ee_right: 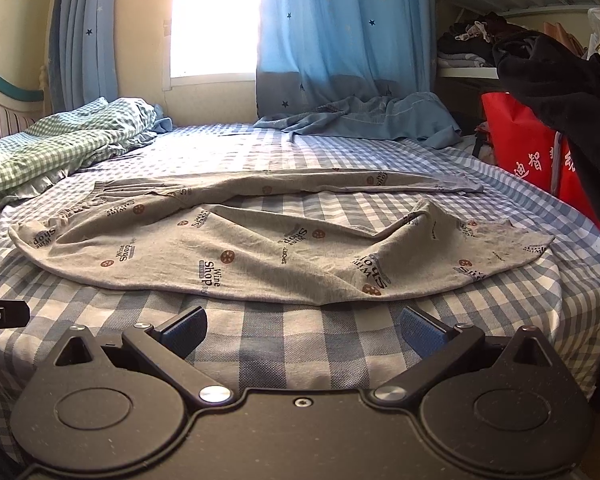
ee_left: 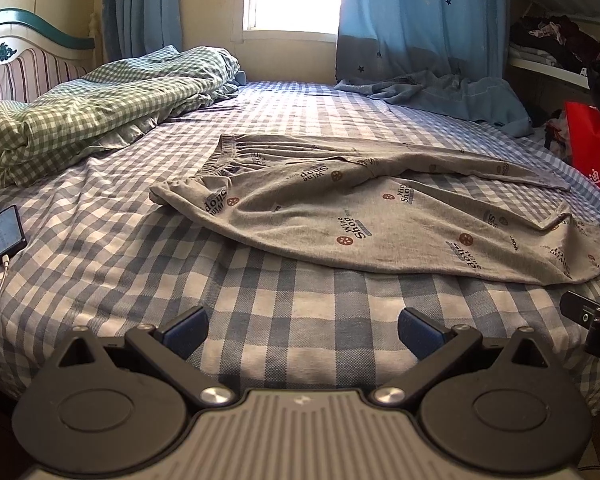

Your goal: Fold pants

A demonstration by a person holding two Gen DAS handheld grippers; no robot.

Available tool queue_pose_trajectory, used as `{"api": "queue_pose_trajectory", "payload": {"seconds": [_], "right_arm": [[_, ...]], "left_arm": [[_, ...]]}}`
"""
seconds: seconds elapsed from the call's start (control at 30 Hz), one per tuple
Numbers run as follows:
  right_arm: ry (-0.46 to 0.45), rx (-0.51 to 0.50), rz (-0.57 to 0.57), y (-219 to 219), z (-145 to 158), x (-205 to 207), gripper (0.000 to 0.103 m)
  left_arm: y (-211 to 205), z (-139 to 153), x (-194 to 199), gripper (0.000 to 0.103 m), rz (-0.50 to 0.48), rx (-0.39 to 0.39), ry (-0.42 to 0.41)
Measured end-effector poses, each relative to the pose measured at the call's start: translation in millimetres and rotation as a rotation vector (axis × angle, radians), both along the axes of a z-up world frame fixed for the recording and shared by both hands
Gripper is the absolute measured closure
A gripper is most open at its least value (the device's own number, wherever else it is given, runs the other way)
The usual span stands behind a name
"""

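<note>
Grey printed pants (ee_left: 380, 216) lie spread on the blue checked bed sheet (ee_left: 284, 312), waistband to the left, both legs running right with a gap between them. In the right wrist view the same pants (ee_right: 260, 248) fill the middle of the bed, with a rumpled fold near the right cuff. My left gripper (ee_left: 303, 330) is open over bare sheet, short of the pants' near edge and nearer the waist end. My right gripper (ee_right: 303, 328) is open too, just in front of the near leg's hem. Neither touches the fabric.
A green checked duvet (ee_left: 100, 108) is bunched at the back left by the headboard. A phone (ee_left: 2, 238) on a cable lies at the left edge. A blue cloth (ee_left: 452, 96) sits below the curtains. A red bag (ee_right: 532, 152) and shelves stand at the right.
</note>
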State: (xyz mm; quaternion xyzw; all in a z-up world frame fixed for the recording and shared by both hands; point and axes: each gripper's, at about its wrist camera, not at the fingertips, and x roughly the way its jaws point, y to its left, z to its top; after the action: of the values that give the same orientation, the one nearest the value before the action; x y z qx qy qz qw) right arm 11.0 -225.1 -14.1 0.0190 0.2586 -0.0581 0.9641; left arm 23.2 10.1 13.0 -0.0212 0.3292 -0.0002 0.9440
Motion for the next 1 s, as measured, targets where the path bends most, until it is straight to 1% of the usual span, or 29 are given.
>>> {"api": "queue_pose_trajectory", "payload": {"seconds": [0.27, 0.47, 0.73, 0.87, 1.0], "right_arm": [[-0.008, 0.006, 0.009, -1.7, 11.6, 8.4, 0.000], [-0.026, -0.020, 0.037, -3.3, 24.2, 21.7, 0.000], [-0.043, -0.040, 0.053, -13.1, 48.3, 63.2, 0.000], [-0.061, -0.057, 0.078, -18.9, 64.2, 98.6, 0.000], [-0.094, -0.060, 0.150, -27.3, 81.7, 137.1, 0.000]], "left_arm": [[-5.8, 10.1, 7.7, 0.000, -0.020, 0.039, -0.022], [-5.9, 27.0, 29.0, 0.000, -0.043, 0.054, -0.037], [-2.8, 63.1, 85.4, 0.000, -0.017, 0.138, -0.072], [-6.5, 75.4, 125.6, 0.000, -0.017, 0.199, -0.067], [-4.1, 82.1, 167.7, 0.000, -0.015, 0.200, -0.041]]}}
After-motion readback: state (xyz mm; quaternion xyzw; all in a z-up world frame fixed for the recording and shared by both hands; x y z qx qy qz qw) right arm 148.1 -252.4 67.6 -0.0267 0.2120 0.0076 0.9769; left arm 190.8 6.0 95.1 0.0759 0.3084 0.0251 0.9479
